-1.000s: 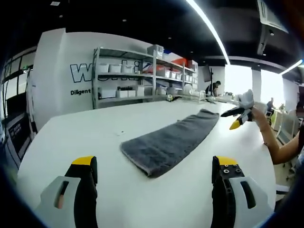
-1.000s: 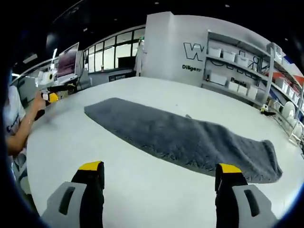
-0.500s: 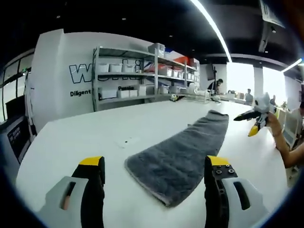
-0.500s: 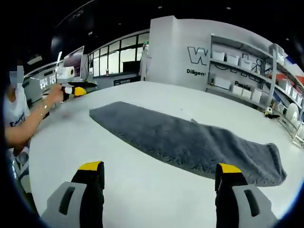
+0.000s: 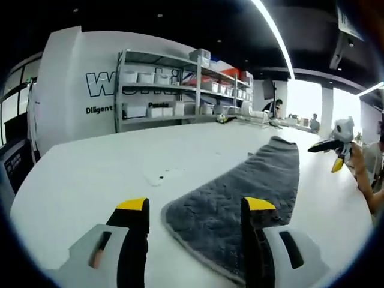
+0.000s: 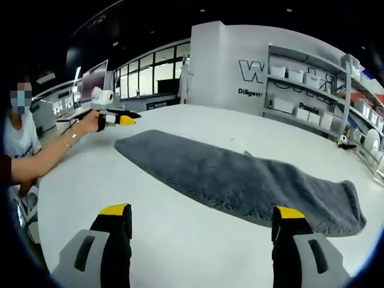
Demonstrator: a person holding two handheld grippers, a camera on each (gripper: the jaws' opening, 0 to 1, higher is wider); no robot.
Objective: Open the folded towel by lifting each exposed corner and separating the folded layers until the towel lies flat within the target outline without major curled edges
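Left gripper view: white table [image 5: 90,180], one shelf rack [image 5: 174,90] behind. One grey towel [image 5: 240,192], folded into a long strip, near end between the jaws of the left gripper [image 5: 195,207], which stand apart with nothing held. Right gripper [image 5: 333,150] far right, in a hand.

Right gripper view: same table, towel [image 6: 240,180] ahead of the right gripper [image 6: 201,213], jaws wide, empty. Left gripper [image 6: 117,118] off the towel's far left end, arm outstretched.

On the wall [image 5: 72,78] ahead of me I read big outlined letters starting "W", cut off by the shelves [image 5: 162,90], and below them smaller black print: "Diligent".
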